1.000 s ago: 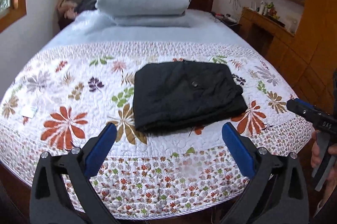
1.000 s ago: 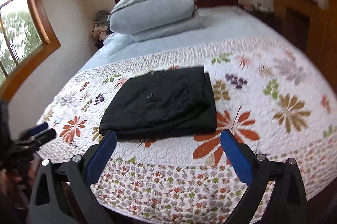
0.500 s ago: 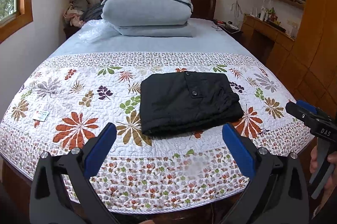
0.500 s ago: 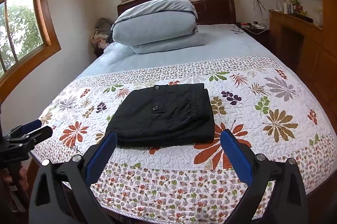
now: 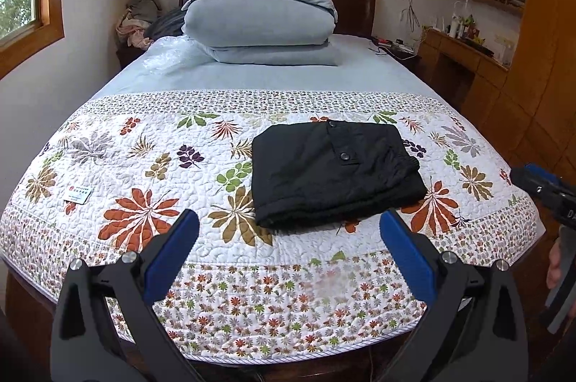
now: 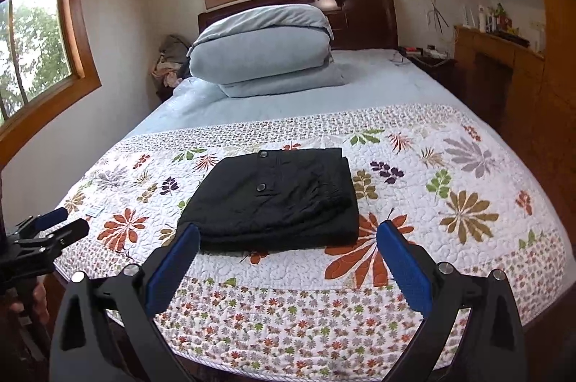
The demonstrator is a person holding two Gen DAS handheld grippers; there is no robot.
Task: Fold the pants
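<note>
Black pants (image 5: pixel 334 171) lie folded into a compact rectangle on the floral quilt (image 5: pixel 151 173), a round button showing on top. The right wrist view shows the same folded pants (image 6: pixel 277 198) near the quilt's (image 6: pixel 450 202) front edge. My left gripper (image 5: pixel 288 231) hangs open off the foot of the bed, short of the pants and holding nothing. My right gripper (image 6: pixel 288 238) is open too, its blue pads apart just in front of the pants' near edge. Each gripper also appears at the edge of the other's view, held by a hand.
A folded grey duvet (image 5: pixel 259 18) is stacked at the dark headboard. Wooden cabinets and shelves (image 5: pixel 504 33) line the right wall; windows sit at left and behind. A small white label (image 5: pixel 77 194) lies on the quilt's left part.
Both grippers have pulled back and risen away from the bed, so more of the room shows. The pants have stayed folded in place.
</note>
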